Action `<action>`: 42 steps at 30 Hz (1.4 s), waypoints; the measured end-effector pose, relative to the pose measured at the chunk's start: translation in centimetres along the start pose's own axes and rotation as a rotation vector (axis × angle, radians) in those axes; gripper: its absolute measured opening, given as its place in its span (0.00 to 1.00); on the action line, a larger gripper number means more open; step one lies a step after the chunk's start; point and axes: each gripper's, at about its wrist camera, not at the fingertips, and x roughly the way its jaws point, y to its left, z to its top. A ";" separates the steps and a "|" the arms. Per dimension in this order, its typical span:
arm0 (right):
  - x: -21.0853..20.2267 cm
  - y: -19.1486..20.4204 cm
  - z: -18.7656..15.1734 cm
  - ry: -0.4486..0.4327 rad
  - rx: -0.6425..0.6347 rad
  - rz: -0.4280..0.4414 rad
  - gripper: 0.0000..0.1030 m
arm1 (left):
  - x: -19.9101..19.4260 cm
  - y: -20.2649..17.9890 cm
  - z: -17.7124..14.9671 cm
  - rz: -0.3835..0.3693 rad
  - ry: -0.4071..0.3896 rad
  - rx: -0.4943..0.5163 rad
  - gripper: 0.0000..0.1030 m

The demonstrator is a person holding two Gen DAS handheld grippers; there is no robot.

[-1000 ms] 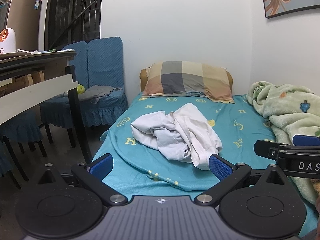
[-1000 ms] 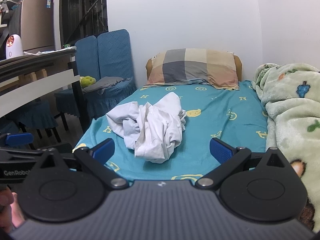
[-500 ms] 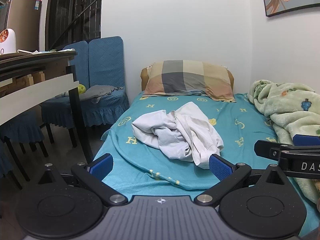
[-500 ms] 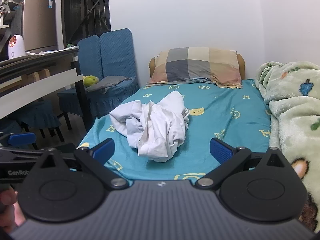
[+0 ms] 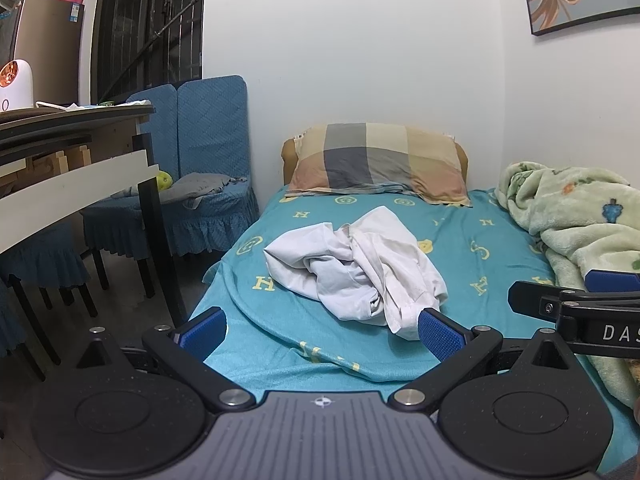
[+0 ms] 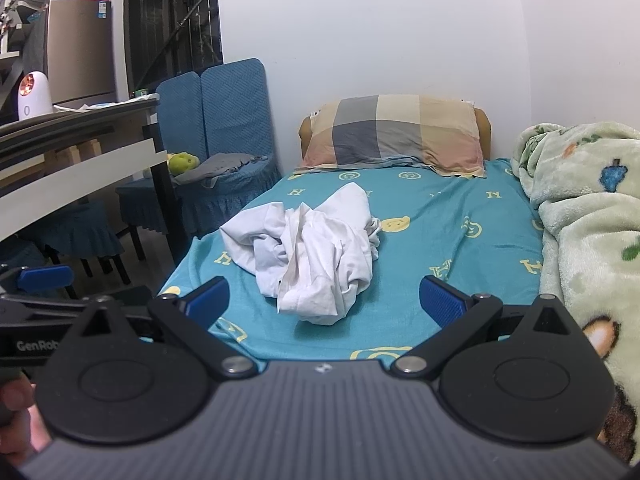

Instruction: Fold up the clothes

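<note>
I've got the bed (image 5: 460,236) filling my view, teal sheet running from the checked pillow (image 5: 378,162) at twelve o'clock down to my grippers at six. The green fleece blanket (image 6: 592,216) is heaped along three o'clock, the blue chairs (image 5: 208,136) and desk at nine.

Dead centre on the sheet sits the white garment (image 5: 356,268), crumpled in a heap, nothing folded yet. It looms a little larger than a second ago, so I'm closing in on it.

My left gripper (image 5: 322,330) hangs spread wide, empty, its right pad just in front of the heap's near edge. My right gripper (image 6: 324,298) is likewise spread and empty, the garment between its pads at twelve o'clock but ahead of them.

I reckon the approach is nearly done. Next job is finding an edge or corner to pinch and spread the thing flat.
</note>
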 end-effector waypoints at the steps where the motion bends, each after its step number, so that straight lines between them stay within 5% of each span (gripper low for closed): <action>1: 0.0 0.0 0.0 0.000 0.000 0.001 1.00 | 0.0 0.0 0.0 0.000 0.000 0.000 1.00; 17: -0.4 -0.2 0.2 -0.018 0.026 -0.014 1.00 | -0.1 0.3 0.1 -0.024 0.007 -0.018 1.00; 25: 0.9 -1.5 1.7 -0.011 0.116 0.023 1.00 | 1.0 1.6 3.7 -0.005 -0.020 -0.051 1.00; 32: 7.2 -0.8 4.0 0.040 0.116 0.079 0.97 | 4.6 3.8 7.9 0.055 -0.052 -0.059 1.00; 35: 11.2 -0.1 4.7 0.067 0.094 0.089 0.91 | 6.5 5.8 7.8 0.063 -0.036 -0.121 1.00; 38: 16.2 0.9 5.2 0.122 0.059 0.095 0.72 | 8.6 7.8 6.8 0.046 0.011 -0.174 1.00; 42: 23.0 2.4 5.8 0.163 0.030 0.099 0.72 | 11.0 10.0 5.8 0.035 0.050 -0.217 1.00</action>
